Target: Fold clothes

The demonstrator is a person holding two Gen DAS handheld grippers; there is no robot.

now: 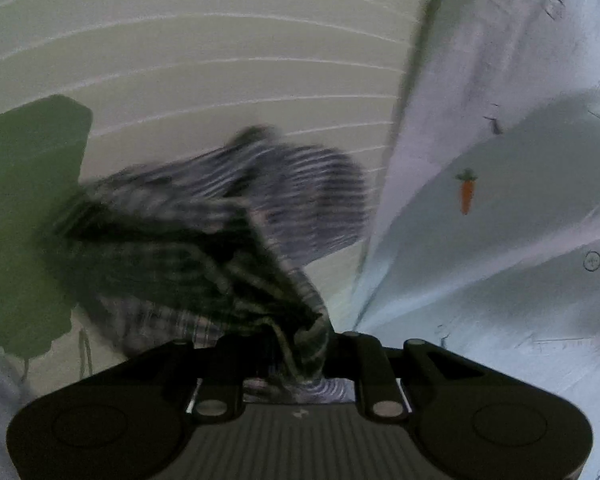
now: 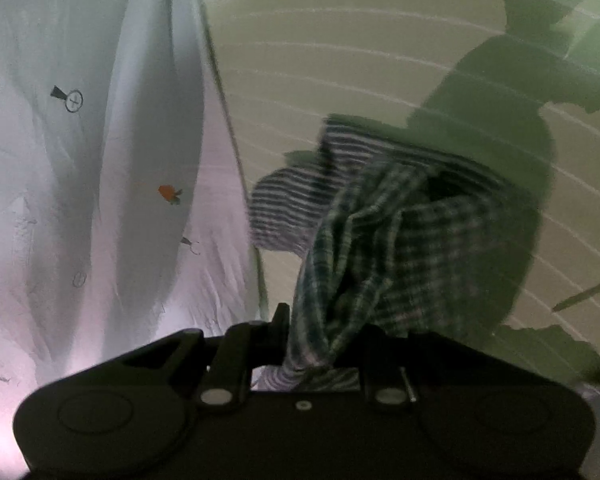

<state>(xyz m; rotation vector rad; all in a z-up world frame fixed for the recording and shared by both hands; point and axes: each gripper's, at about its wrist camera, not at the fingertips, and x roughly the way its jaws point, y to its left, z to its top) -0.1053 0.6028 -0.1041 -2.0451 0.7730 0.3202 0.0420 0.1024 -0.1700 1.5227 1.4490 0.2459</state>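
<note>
**Striped garment slung between two grippers above the bed**

Striped garment (image 1: 204, 248), a dark cloth with pale stripes and a checked patch, hangs bunched between both tools, with one gathered edge running into each pair of fingers. In the left wrist view the cloth funnels down into the left gripper (image 1: 296, 364), whose fingers are clenched on a twisted wad of it. In the right wrist view the same fabric (image 2: 384, 232) narrows into the right gripper (image 2: 320, 356), which likewise pinches a rope of cloth. Neither tool is free.

The garment's body lies ahead of both sets of fingers, billowing away from them, and it is blurred in both views. It sits over the pale quilted mattress (image 1: 204, 48), though whether its far end touches that surface I cannot tell. Beside it lies a white printed sheet (image 1: 500, 240) with a small carrot motif (image 1: 465, 192), to the right of the cloth from the left tool and to the left of it from the right. A person's shadow (image 2: 496, 128) falls across the mattress.

The relation that matters is the line from grip to grip. The cloth spans the two tools sideways, so its held edge is the long axis, and both hands are equally near. I judge that the next move needs that edge pulled taut, then laid forward onto the mattress.
</note>
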